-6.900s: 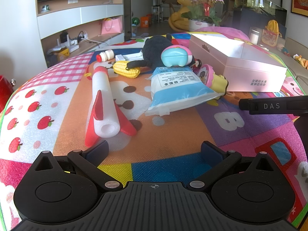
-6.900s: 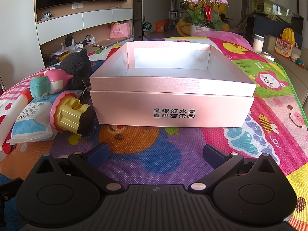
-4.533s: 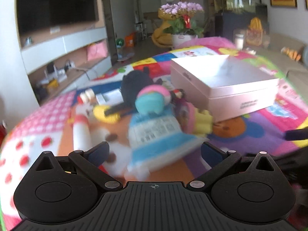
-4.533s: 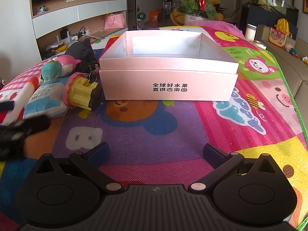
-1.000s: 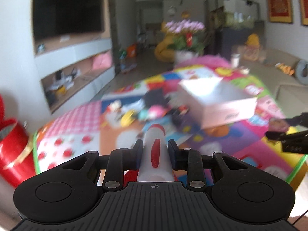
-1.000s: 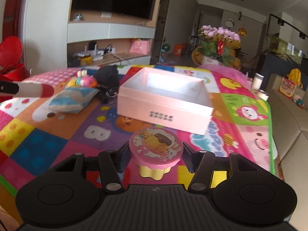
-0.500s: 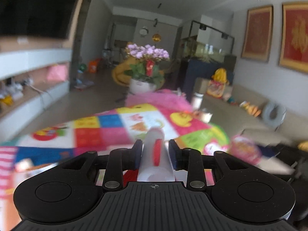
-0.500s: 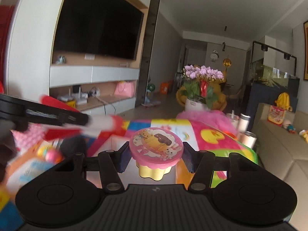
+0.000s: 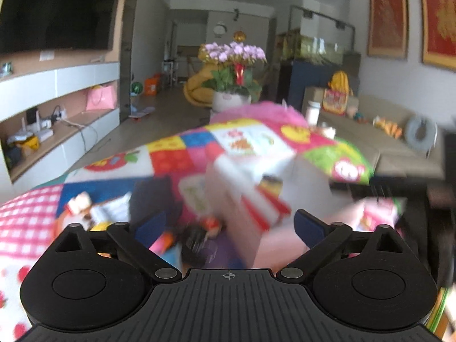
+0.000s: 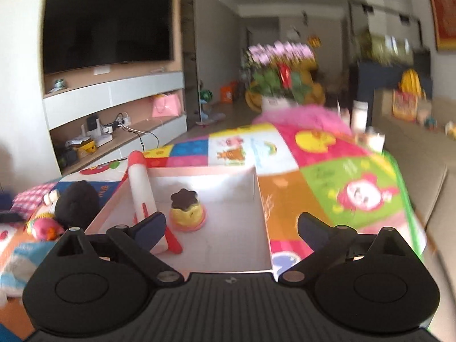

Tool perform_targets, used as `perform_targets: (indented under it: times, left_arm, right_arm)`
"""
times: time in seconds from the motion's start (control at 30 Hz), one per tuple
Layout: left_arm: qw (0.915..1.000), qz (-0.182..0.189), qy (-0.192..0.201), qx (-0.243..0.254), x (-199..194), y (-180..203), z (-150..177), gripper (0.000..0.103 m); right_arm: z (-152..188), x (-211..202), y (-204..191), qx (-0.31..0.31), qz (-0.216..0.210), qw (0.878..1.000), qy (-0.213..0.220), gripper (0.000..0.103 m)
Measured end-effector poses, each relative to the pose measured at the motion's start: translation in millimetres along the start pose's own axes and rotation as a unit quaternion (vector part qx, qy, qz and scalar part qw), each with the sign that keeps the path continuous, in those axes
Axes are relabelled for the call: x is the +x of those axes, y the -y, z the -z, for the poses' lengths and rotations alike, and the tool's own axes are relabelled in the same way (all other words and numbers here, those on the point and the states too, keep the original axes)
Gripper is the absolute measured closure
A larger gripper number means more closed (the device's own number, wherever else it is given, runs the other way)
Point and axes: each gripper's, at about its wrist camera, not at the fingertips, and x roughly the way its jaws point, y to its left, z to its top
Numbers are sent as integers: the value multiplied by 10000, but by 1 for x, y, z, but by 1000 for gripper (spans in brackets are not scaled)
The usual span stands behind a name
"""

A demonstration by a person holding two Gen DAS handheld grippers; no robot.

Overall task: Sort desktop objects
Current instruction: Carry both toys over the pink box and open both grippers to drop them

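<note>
The pink box (image 10: 253,252) sits open on the colourful play mat (image 10: 327,176). Inside it lie the white and red foam rocket (image 10: 141,193), along the left wall, and the yellow and pink cupcake toy (image 10: 186,211), upside down. My right gripper (image 10: 230,228) is open and empty above the box's near edge. My left gripper (image 9: 229,223) is open and empty; its view is blurred, with the box (image 9: 248,176) and rocket (image 9: 265,202) ahead of it.
Left of the box lie a black plush (image 10: 77,203), a pink and teal toy (image 10: 44,226) and a blue and white packet (image 10: 20,262). A flower pot (image 10: 276,85) stands beyond the mat. A sofa (image 10: 427,171) runs along the right.
Both grippers have opened and let go: the foam rocket and the cupcake toy now lie in the pink box. Both views have tilted down toward the box.
</note>
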Motion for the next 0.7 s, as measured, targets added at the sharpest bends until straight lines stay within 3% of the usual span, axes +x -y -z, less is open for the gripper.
perform_targets:
  times: [0.2,0.3,0.37,0.43,0.53,0.57,0.6,0.7]
  left_arm:
    - [9992,-69,-371,154,-26,-9,45,1]
    - [9987,-207,-471,0,-28,-19,55,0]
    - [9983,-352,-461,-84,-32,-26,62,0]
    - [9979,-471,-427,-151,-34,-32,66,0]
    - [9968,-564,-454,-326,-36,-42,72,0]
    - [9965,-578,-457,-390,-37,-44,74,0]
    - [9962,-602,-451,-439,-40,-47,75,0]
    - [9955,-710,-474,-410,-43,-52,81,0]
  right_arm:
    - [12,34,-9,349,-166,9978,-535,2]
    - [9,32,-27,114,-201,9986,-480,5]
    - [1,24,-41,-172,120,9997,-95,5]
    - [-12,22,-59,-530,-21,9986,53,6]
    - [-37,43,-84,-684,-534,9951,-468,31]
    - [-44,55,-90,-617,-606,9938,-701,50]
    - [-50,65,-96,-485,-614,9928,-902,61]
    - [-52,63,-121,-551,-942,9903,-859,63]
